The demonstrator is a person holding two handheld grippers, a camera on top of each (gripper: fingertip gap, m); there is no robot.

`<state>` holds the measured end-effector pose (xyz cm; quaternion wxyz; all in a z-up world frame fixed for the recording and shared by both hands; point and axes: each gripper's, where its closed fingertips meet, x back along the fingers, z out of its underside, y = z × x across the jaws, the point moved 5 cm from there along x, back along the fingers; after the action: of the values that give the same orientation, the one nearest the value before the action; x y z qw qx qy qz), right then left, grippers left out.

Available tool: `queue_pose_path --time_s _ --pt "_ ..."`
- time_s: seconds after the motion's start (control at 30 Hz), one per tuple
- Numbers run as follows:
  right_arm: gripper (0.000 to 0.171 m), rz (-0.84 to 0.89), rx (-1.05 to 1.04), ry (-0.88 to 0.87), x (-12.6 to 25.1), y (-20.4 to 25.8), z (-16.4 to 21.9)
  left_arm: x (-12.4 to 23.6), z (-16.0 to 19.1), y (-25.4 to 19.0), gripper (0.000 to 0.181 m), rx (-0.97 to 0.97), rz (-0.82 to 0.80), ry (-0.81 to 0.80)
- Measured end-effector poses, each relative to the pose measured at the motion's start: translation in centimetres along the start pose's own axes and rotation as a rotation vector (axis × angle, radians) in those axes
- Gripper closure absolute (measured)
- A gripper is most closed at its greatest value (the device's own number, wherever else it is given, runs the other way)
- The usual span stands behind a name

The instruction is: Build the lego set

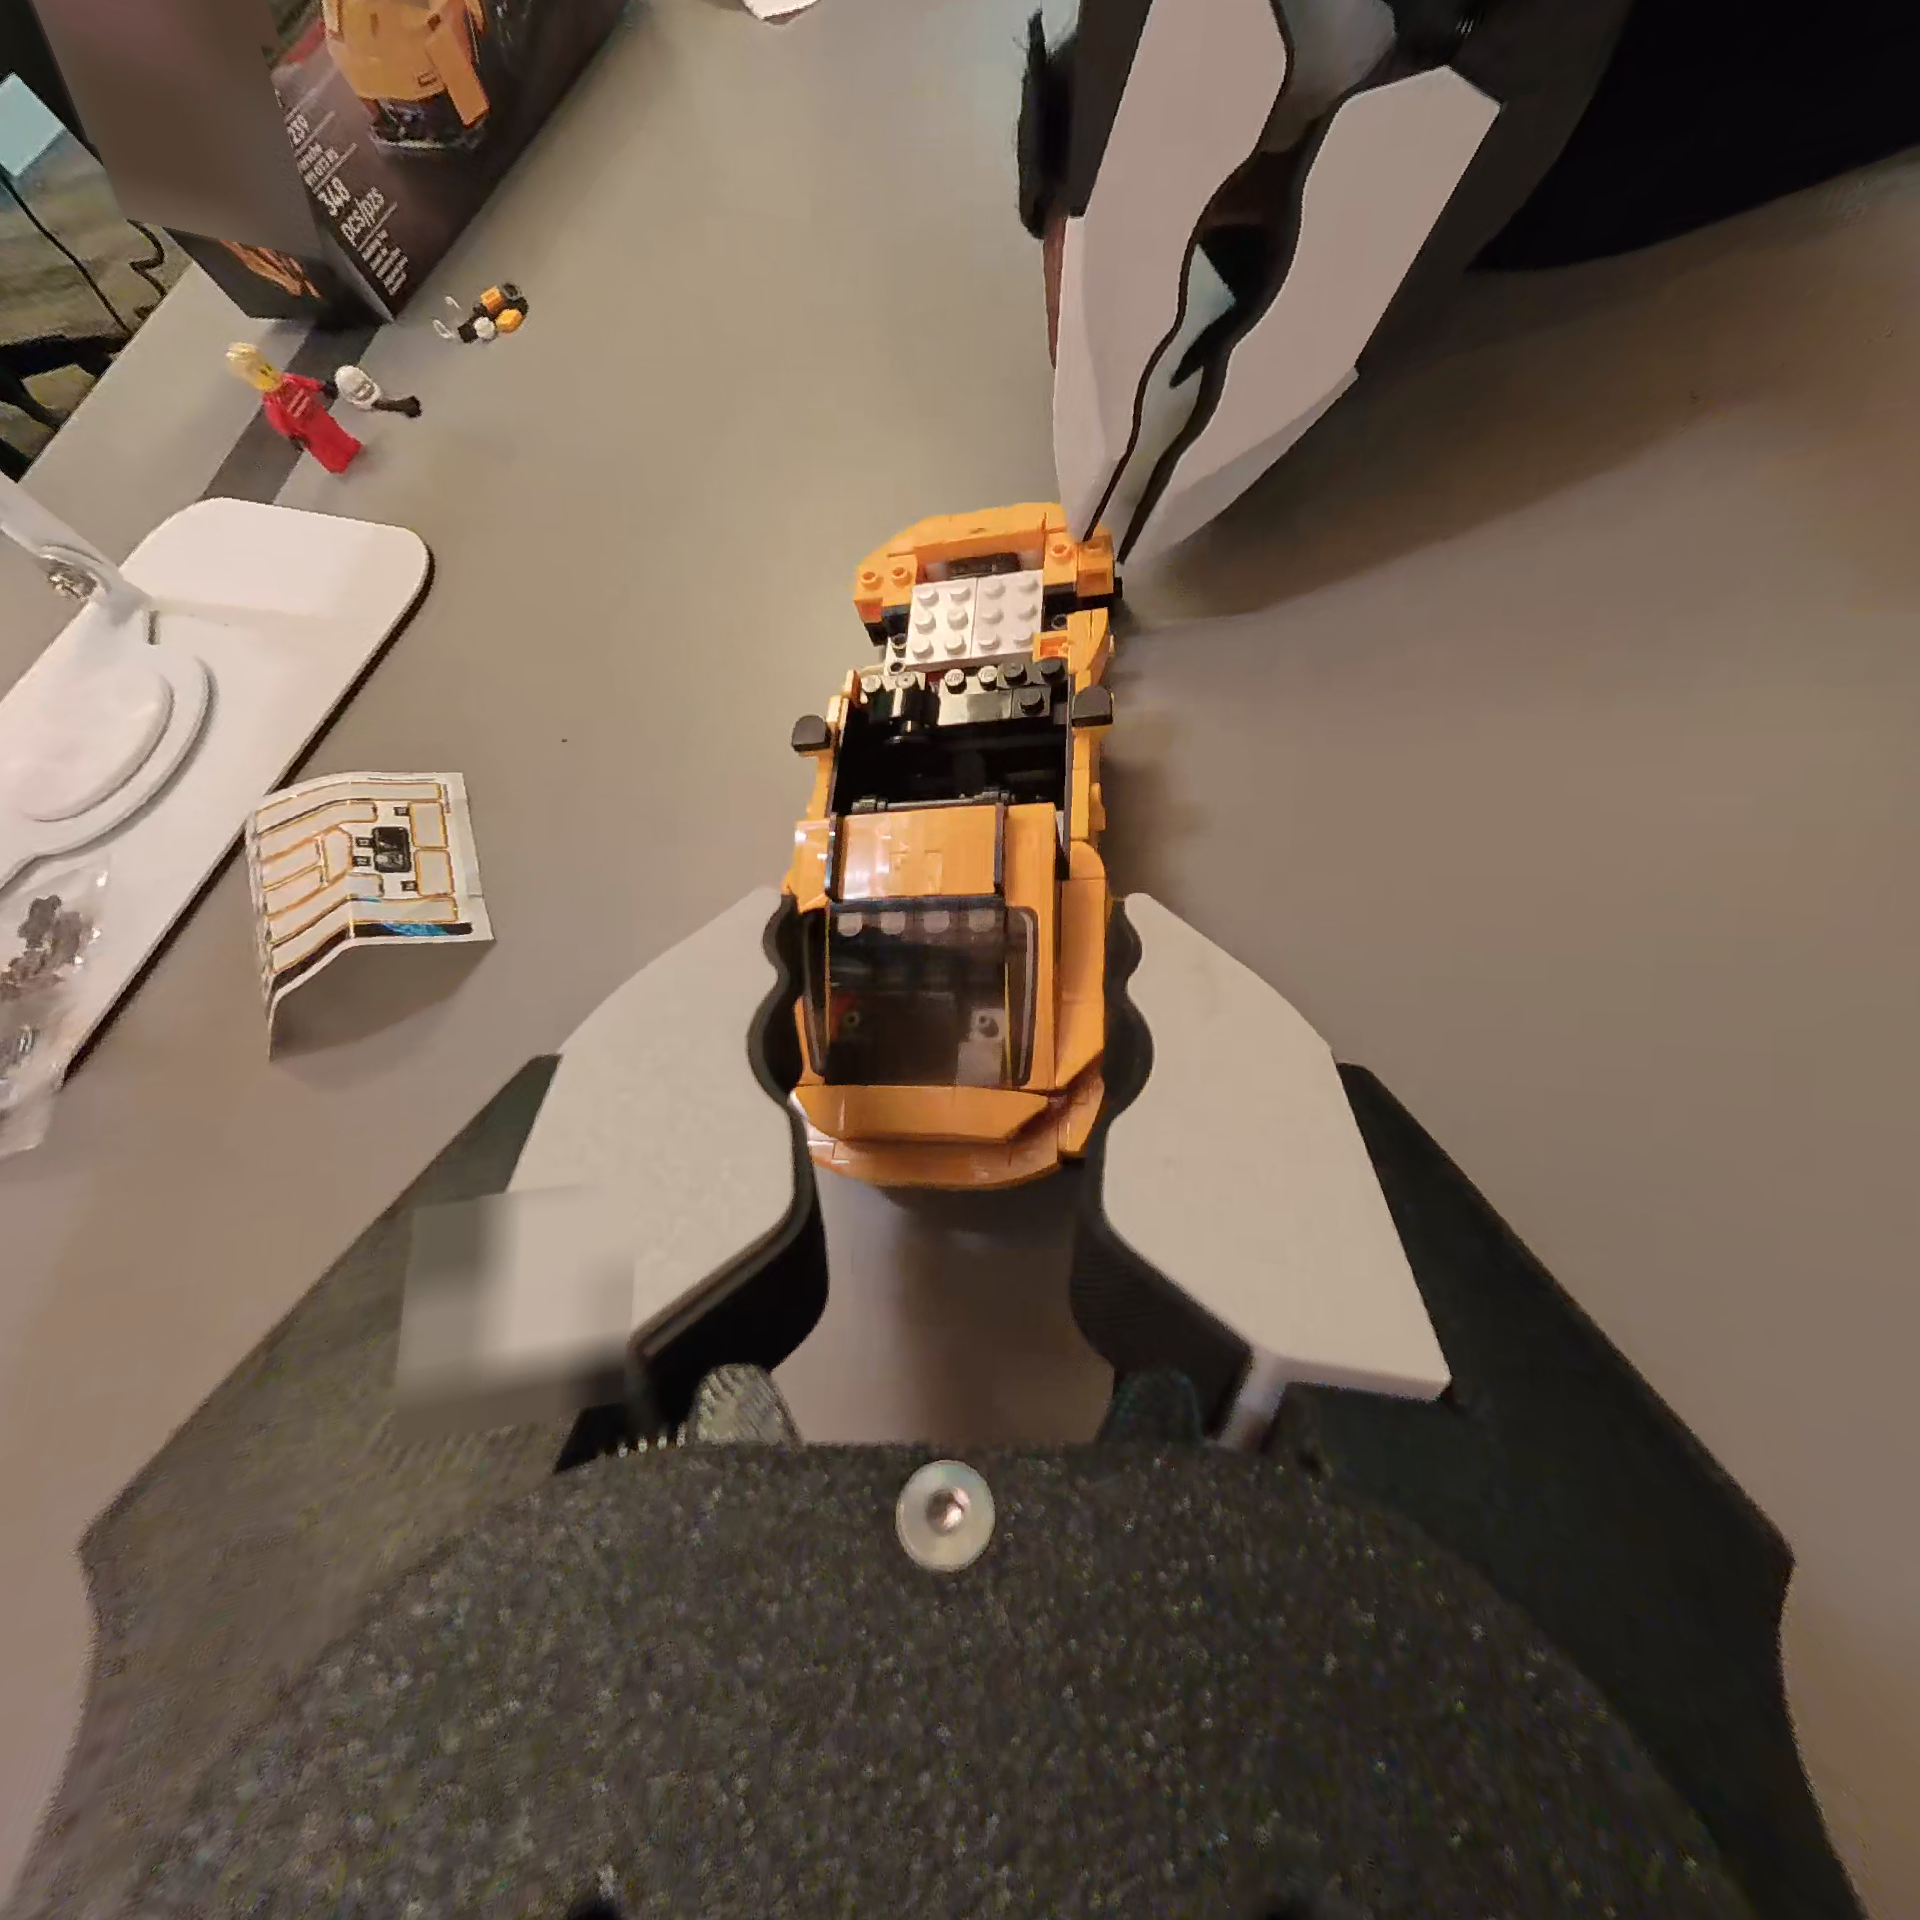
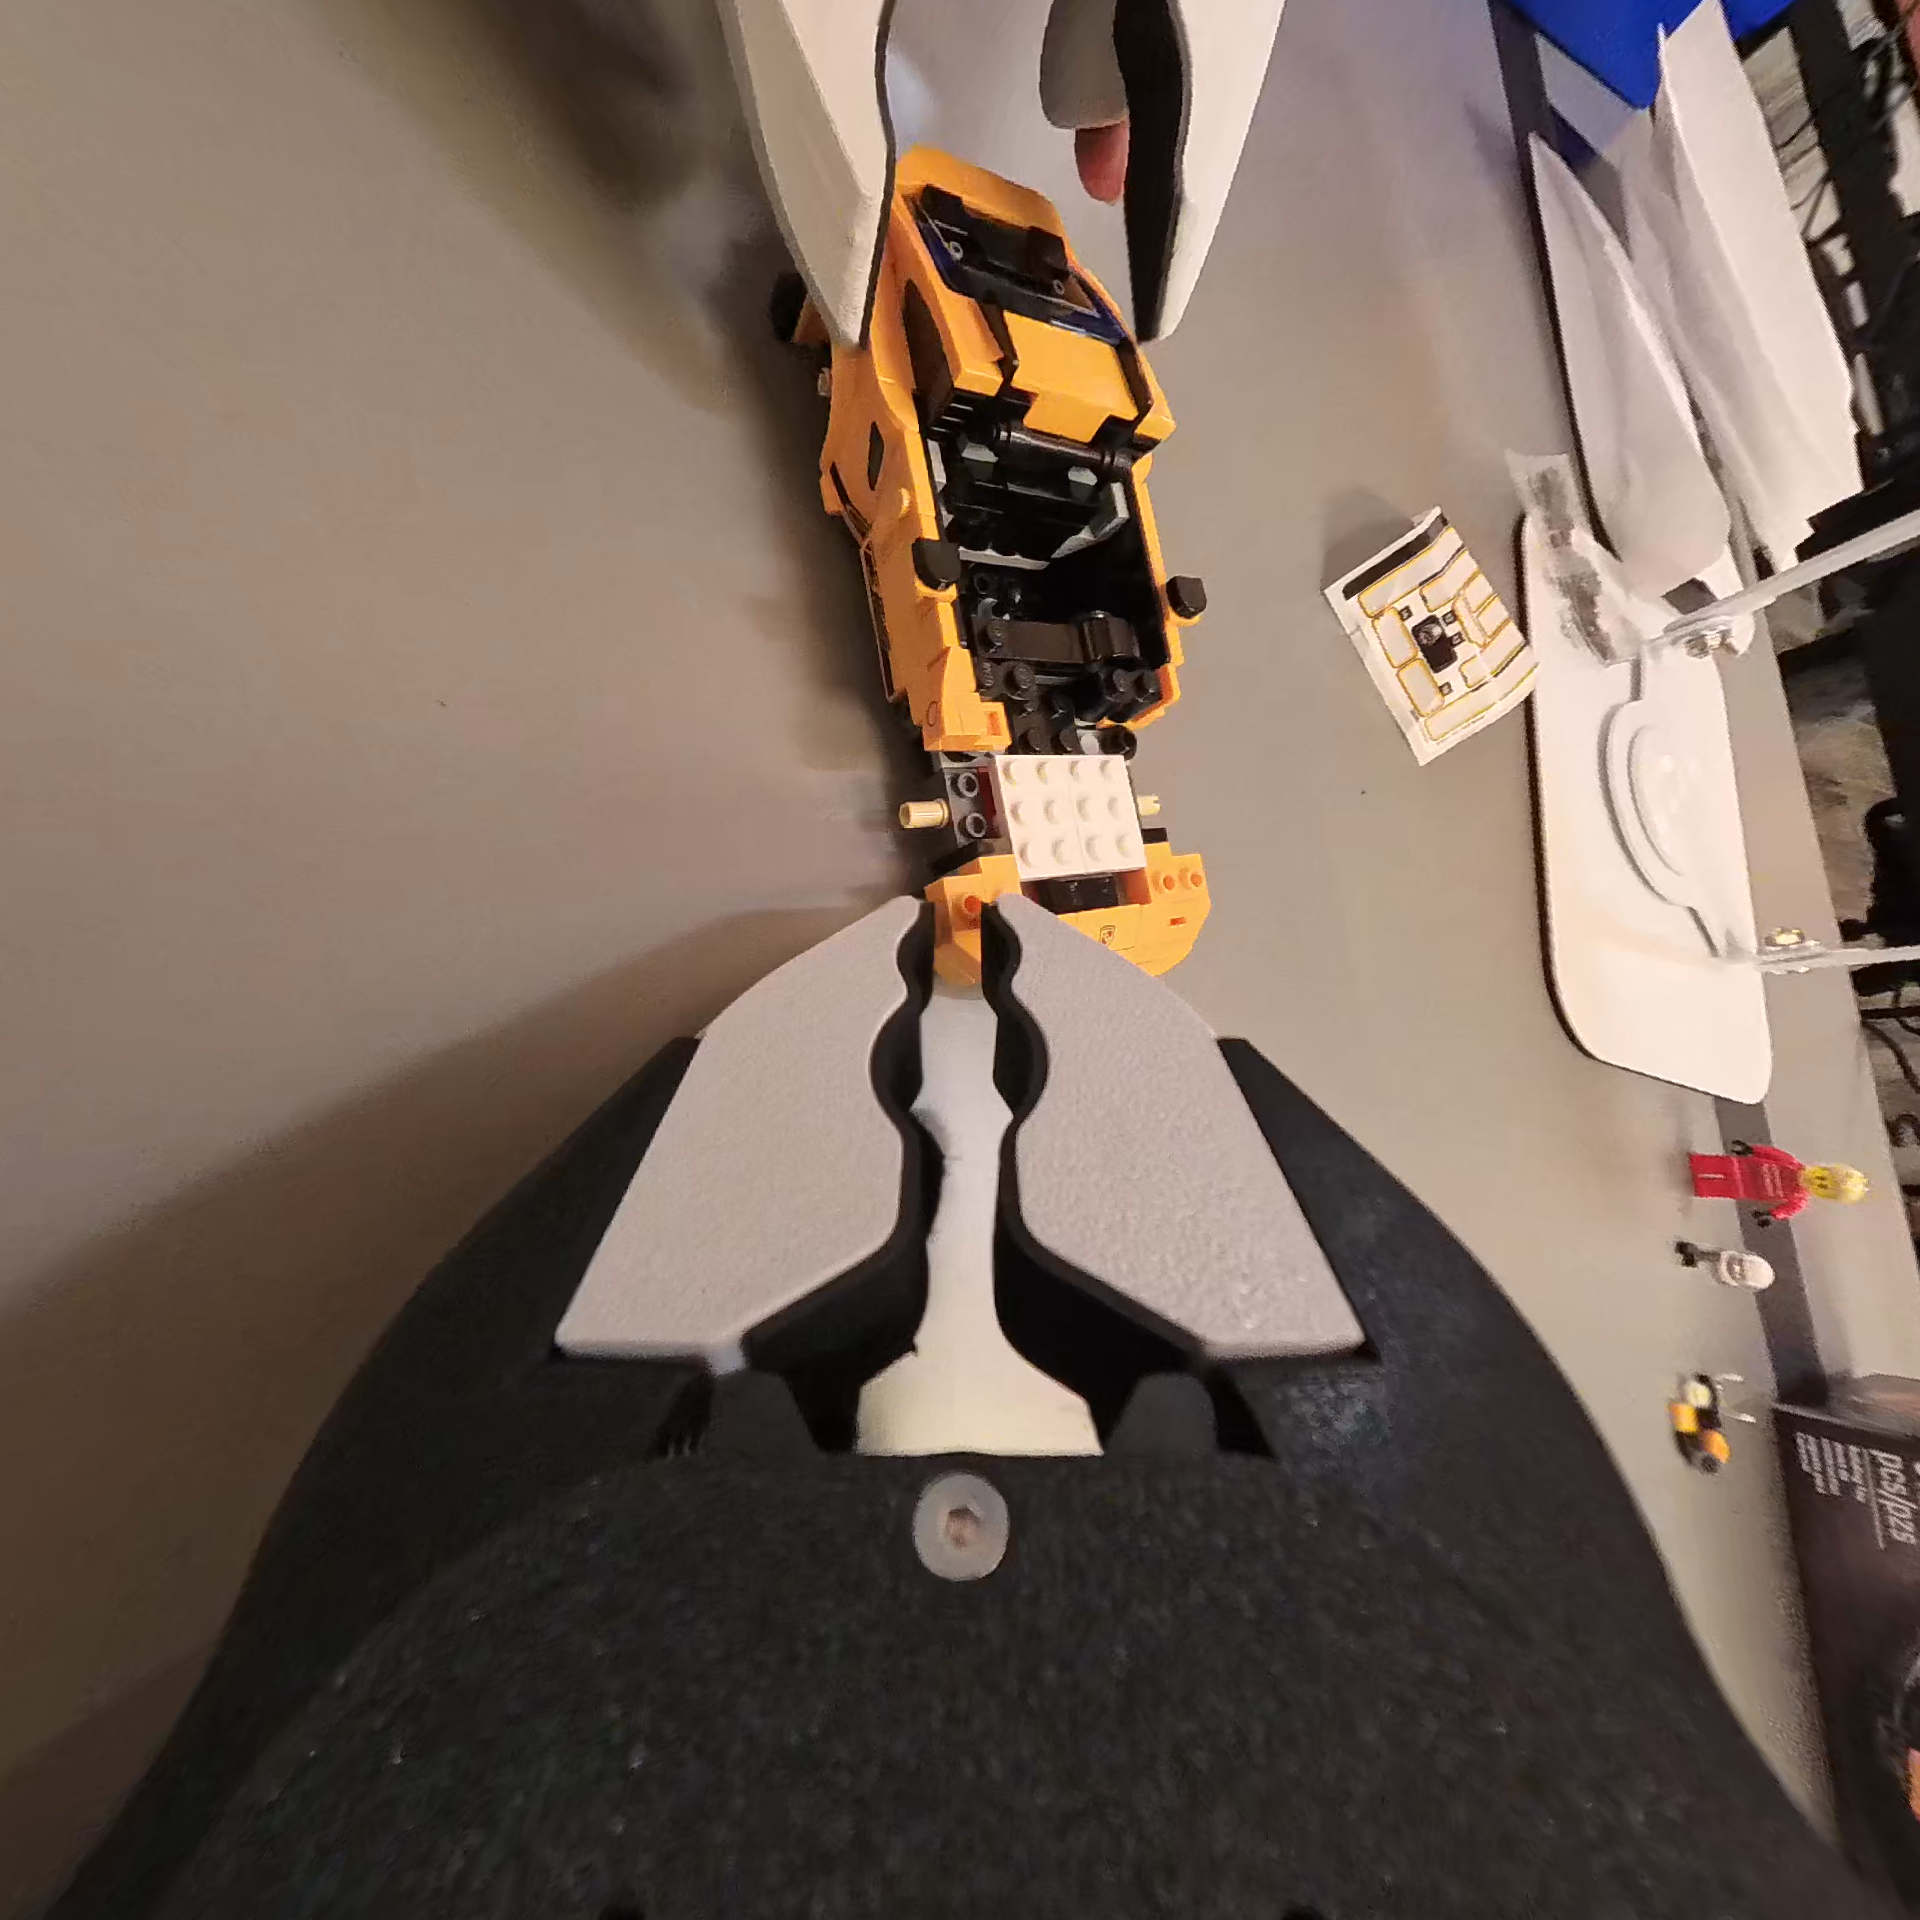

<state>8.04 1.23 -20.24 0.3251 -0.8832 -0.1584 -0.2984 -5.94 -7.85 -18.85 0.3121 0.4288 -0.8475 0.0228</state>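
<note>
An orange lego car [image 1: 935, 873] lies on the grey table [image 1: 1455, 831], roof off, black interior open, with white plates [image 1: 971, 618] near its far end. My left gripper [image 1: 951, 935] is shut on the car's near end, one finger on each side of the dark window. My right gripper [image 2: 956, 914] is almost shut, its tips pinching a small orange brick [image 2: 966, 902] at a corner of the car's [image 2: 997, 499] other end. In the left wrist view the right gripper [image 1: 1112, 540] comes down from the top right onto that corner. The left gripper [image 2: 1008, 322] shows at the top of the right wrist view.
Left of the car lie a sticker sheet [image 1: 364, 883], a white stand base [image 1: 208, 644], a bag of dark parts [image 1: 42, 956], a red minifigure [image 1: 307, 405], a few small loose parts [image 1: 494, 312] and the set's dark box [image 1: 343, 135]. Spacing between my two grippers at the tips: around 11 centimeters. Left tips and right tips are each some 35 centimeters from the red minifigure [image 1: 307, 405]. My right wrist view [image 2: 1761, 1191] looks at it from another angle.
</note>
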Motion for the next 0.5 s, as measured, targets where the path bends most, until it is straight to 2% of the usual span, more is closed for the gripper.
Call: queue_pose_path --time_s 0.13,0.2,0.37,0.43,0.5 --pt "0.156 -0.005 -0.042 -0.028 0.2 -0.3 -0.2 0.3 -0.4 0.2 0.124 0.034 0.0 -0.037" --pt "0.147 0.006 -0.087 -0.044 0.4 -0.7 -0.4 0.4 -0.5 0.5 0.122 0.058 -0.007 -0.049" --pt "0.105 -0.001 -0.235 0.017 0.0 -1.7 0.7 0.3 -0.1 1.1 0.113 0.129 -0.014 -0.034" --pt "0.097 -0.016 -0.269 0.055 -0.3 -1.7 1.2 0.1 0.3 1.1 0.11 0.146 -0.005 -0.007" --pt "0.097 -0.033 -0.293 0.061 -0.5 -1.6 1.4 -0.1 0.4 1.0 0.109 0.163 0.004 -0.001"
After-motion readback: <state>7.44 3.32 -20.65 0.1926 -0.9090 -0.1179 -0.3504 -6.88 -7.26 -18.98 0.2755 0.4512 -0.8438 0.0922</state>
